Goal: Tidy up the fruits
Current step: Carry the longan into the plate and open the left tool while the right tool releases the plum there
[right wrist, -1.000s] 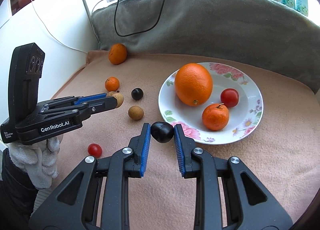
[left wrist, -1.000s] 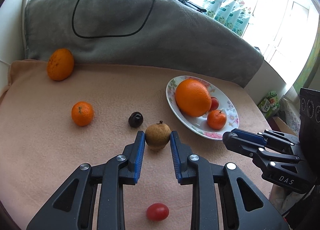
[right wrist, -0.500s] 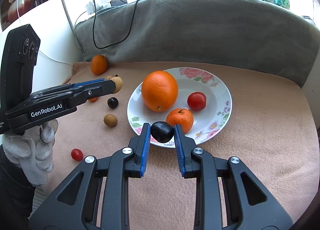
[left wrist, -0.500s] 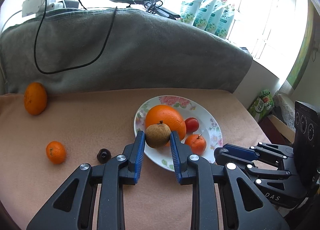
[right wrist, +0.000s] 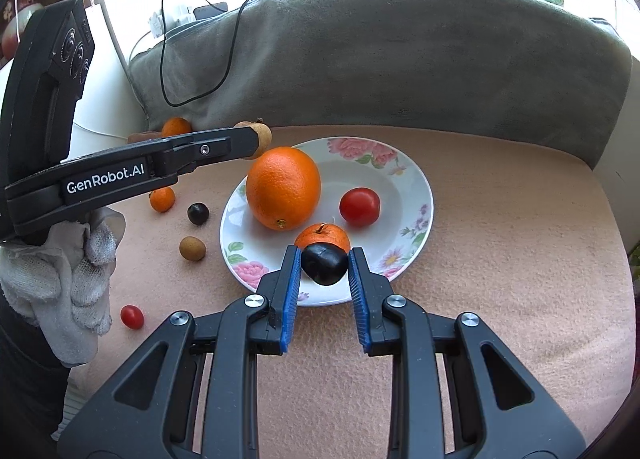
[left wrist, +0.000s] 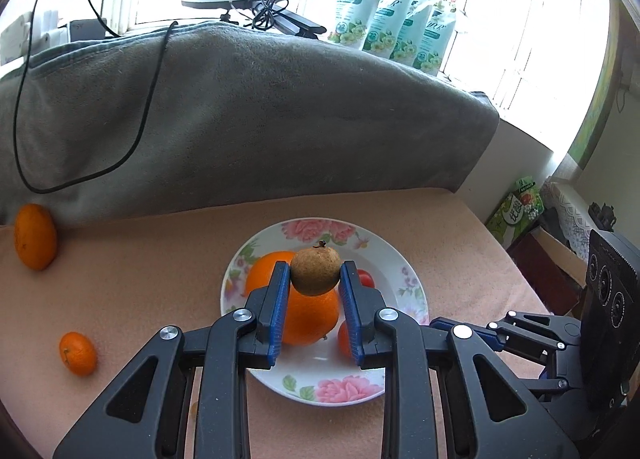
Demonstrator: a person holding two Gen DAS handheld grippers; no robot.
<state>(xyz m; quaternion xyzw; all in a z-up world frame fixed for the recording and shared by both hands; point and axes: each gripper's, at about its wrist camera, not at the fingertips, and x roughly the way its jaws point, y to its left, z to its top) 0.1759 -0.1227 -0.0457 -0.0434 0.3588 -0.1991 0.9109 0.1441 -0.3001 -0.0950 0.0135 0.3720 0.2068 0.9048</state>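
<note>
My left gripper (left wrist: 315, 279) is shut on a brown longan-like fruit (left wrist: 315, 273) and holds it above the floral plate (left wrist: 404, 259), over the big orange (left wrist: 308, 311). My right gripper (right wrist: 324, 265) is shut on a dark plum-like fruit (right wrist: 324, 263) over the plate's near rim (right wrist: 416, 231). The plate holds the big orange (right wrist: 283, 187), a red tomato (right wrist: 359, 206) and a small mandarin (right wrist: 322, 237). In the right wrist view the left gripper (right wrist: 250, 139) reaches in from the left with the brown fruit (right wrist: 260, 135).
On the peach cloth lie a mandarin (right wrist: 162, 199), a dark fruit (right wrist: 198, 213), a brown fruit (right wrist: 192, 248), a cherry tomato (right wrist: 132, 316) and an orange (left wrist: 35, 236) at the grey cushion (left wrist: 240, 119). A black cable (left wrist: 80, 107) lies on the cushion.
Both grippers have moved toward the plate with their fruits. The left one now holds its brown fruit above the big orange; the right one holds the dark fruit over the near rim.
</note>
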